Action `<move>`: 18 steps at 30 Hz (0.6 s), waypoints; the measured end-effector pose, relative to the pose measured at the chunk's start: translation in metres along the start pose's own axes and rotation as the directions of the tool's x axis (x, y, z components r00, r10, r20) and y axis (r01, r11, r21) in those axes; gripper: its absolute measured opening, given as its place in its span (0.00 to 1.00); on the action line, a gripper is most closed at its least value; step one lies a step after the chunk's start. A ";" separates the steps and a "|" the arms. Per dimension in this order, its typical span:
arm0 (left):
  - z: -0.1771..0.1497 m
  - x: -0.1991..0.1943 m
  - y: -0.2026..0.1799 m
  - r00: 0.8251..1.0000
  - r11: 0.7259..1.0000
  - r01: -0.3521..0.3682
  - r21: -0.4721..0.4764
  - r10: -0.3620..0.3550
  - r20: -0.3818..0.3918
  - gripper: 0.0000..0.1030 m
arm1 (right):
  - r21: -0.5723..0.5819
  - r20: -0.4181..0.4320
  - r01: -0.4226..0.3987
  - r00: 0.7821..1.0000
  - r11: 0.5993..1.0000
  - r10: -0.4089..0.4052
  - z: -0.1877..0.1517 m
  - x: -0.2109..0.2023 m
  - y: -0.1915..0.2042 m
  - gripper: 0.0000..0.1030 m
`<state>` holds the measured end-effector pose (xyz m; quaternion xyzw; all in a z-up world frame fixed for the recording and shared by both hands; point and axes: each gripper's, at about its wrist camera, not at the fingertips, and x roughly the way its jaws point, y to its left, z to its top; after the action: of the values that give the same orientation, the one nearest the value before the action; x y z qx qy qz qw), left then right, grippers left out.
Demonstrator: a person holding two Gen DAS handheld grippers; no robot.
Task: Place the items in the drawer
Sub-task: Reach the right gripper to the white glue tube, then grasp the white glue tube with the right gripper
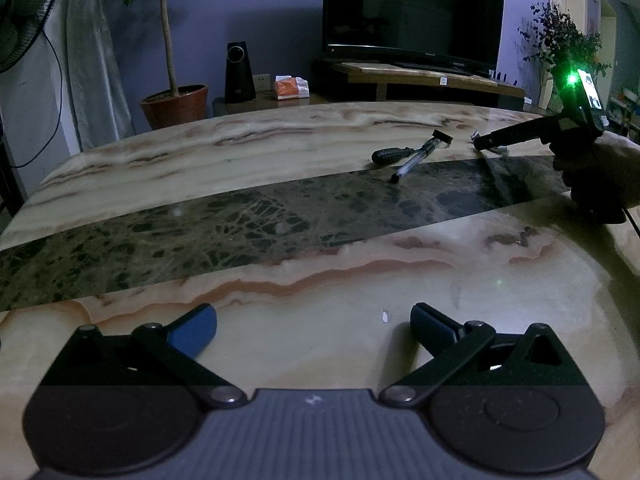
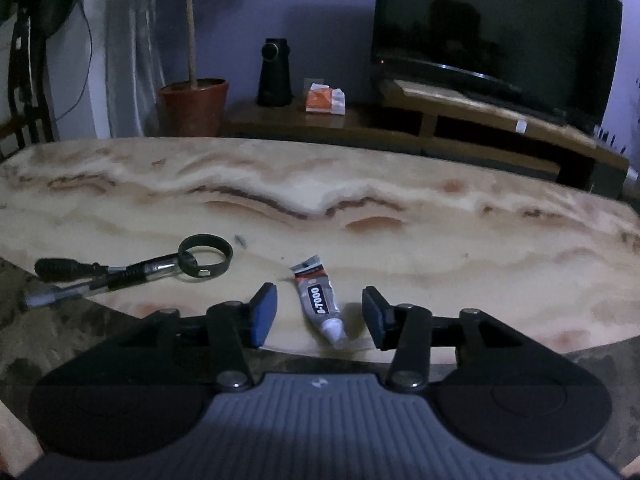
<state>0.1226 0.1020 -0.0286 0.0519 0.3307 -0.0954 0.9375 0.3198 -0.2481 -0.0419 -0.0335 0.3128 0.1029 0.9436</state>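
Observation:
A small glue tube [image 2: 318, 298] lies flat on the marble table [image 2: 440, 240], its white cap toward me. My right gripper [image 2: 318, 314] stands open around it, a blue pad on either side, neither touching. To the left lie a black-handled screwdriver [image 2: 64, 269], a clear pen [image 2: 100, 282] and a black ring [image 2: 205, 262]. In the left wrist view the screwdriver [image 1: 390, 155], pen [image 1: 412, 164] and ring [image 1: 442, 138] sit at the far right, with the right gripper [image 1: 486, 142] held by a hand [image 1: 600, 176] beside them. My left gripper [image 1: 312, 330] is open over bare marble. No drawer is in view.
The table's far edge [image 2: 280, 142] faces a low TV stand [image 2: 480, 120] with a dark television [image 2: 492, 28]. A potted plant [image 2: 194, 104], a black speaker [image 2: 274, 72] and an orange tissue pack [image 2: 325, 100] stand behind. A dark marble band [image 1: 240, 224] crosses the tabletop.

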 end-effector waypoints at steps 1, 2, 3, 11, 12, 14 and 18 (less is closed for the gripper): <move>0.000 0.000 0.000 1.000 1.000 0.000 0.000 0.000 0.000 1.00 | 0.011 -0.002 -0.007 1.000 1.000 0.007 0.000 0.000 -0.002 0.48; 0.000 0.000 0.000 1.000 1.000 0.000 0.000 0.000 0.000 1.00 | 0.013 -0.002 -0.010 1.000 1.000 0.010 0.000 0.000 -0.002 0.46; 0.000 0.000 0.000 1.000 1.000 0.000 0.000 0.000 0.000 1.00 | 0.009 0.000 -0.011 1.000 1.000 0.011 -0.001 -0.001 -0.001 0.43; 0.000 0.000 0.000 1.000 1.000 0.000 0.000 0.000 0.000 1.00 | 0.024 0.024 -0.029 0.999 0.999 0.028 -0.008 -0.015 0.005 0.19; 0.000 0.000 0.000 1.000 1.000 0.000 0.000 0.000 0.000 1.00 | 0.028 0.037 -0.037 0.999 0.999 0.036 -0.010 -0.019 0.006 0.19; 0.000 0.000 0.000 1.000 1.000 0.000 0.000 0.000 0.000 1.00 | 0.057 0.061 -0.058 0.997 0.997 0.054 -0.015 -0.029 0.007 0.19; 0.000 0.000 0.000 1.000 1.000 0.000 0.000 0.000 0.000 1.00 | 0.126 0.093 -0.139 0.987 0.982 0.128 -0.030 -0.053 0.010 0.19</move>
<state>0.1229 0.1021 -0.0289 0.0519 0.3307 -0.0954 0.9375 0.2584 -0.2519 -0.0341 0.0546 0.2803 0.1462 0.9471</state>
